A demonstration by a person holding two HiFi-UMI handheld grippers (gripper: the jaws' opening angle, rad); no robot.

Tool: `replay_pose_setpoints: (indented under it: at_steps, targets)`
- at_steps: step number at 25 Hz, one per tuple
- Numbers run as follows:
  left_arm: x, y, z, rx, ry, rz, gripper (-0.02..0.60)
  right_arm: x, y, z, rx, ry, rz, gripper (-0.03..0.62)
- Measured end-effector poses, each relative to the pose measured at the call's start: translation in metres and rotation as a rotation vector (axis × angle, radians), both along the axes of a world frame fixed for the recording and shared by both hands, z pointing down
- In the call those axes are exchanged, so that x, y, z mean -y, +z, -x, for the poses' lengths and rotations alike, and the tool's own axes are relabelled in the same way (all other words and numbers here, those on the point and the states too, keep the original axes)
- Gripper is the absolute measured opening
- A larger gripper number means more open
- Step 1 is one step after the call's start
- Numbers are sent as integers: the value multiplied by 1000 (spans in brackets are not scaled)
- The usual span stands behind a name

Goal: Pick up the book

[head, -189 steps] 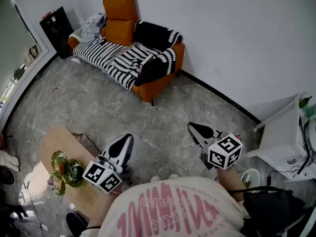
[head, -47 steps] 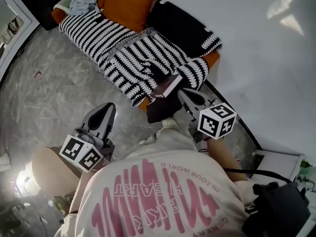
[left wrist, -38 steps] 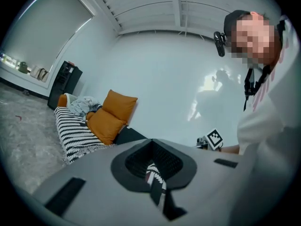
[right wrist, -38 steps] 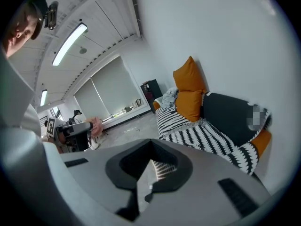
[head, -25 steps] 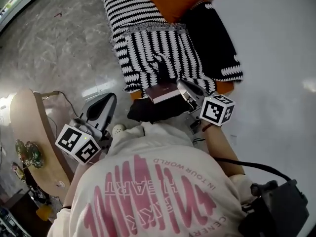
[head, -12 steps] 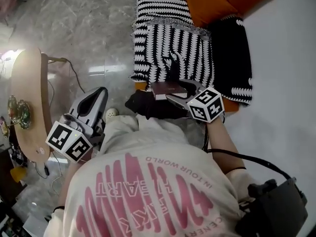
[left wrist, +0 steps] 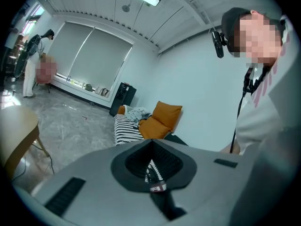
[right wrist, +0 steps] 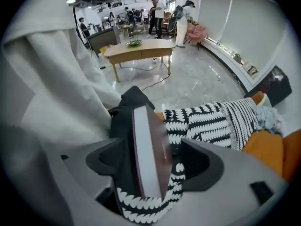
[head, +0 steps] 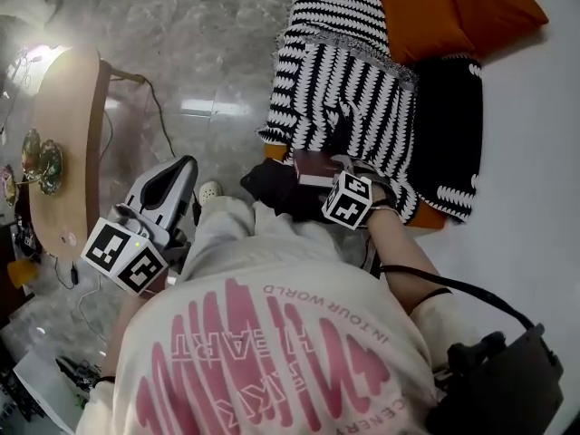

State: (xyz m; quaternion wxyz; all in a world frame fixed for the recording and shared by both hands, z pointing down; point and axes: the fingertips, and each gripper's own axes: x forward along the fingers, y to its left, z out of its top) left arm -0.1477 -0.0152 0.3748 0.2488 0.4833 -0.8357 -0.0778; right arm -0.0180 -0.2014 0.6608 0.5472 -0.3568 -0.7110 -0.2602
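Note:
A dark maroon book (right wrist: 148, 154) stands on edge on the striped blanket (right wrist: 207, 121) of the sofa, white page edge toward the camera. My right gripper (right wrist: 154, 149) points steeply down over it, one jaw on each side. Its jaws have just been opening, and a gap shows on both sides of the book. In the head view the book (head: 313, 166) sits just beyond the right gripper (head: 319, 179) and its marker cube. My left gripper (head: 177, 175) is held low at the left, away from the book. Its jaws are together with nothing between them, as the left gripper (left wrist: 150, 142) view also shows.
The orange sofa (head: 471, 7) carries the black-and-white striped blanket (head: 353, 89) and a black one (head: 449, 125). A wooden table (head: 68, 143) with small items stands on the marble floor to the left. Several people stand far behind the table (right wrist: 141, 48). A white wall runs behind the sofa.
The right gripper has come down with the book from above the sofa's front onto the blanket, rolling as it went. Its jaws have parted from the book. The left gripper drifted slightly.

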Motion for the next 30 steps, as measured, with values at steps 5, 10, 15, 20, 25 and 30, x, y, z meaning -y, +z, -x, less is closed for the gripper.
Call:
replay_pose_setpoints:
  at_steps: [5,10,15,20,25,30]
  targets:
    - [-14,-7,-2,0,-19,16,6,1,10,5,22,1,-73,371]
    - [-19,-5,-4,-5,-31,27,6,-5,17,2,20,-5,-65,342]
    - [-17,-3,-1,-10,-18,34,6,-8,25,9,35,-16,-96,330]
    - [-15,-4,-3,-13,-2,44,6,-5,25,11,85,-6,-130,189]
    - [-11,-4,-8,-27,20,56,6,-6,28,10,59,-21,-167,189]
    - [-9,2,-9,-41,39,66,6,0,24,23,106,40,-158,169]
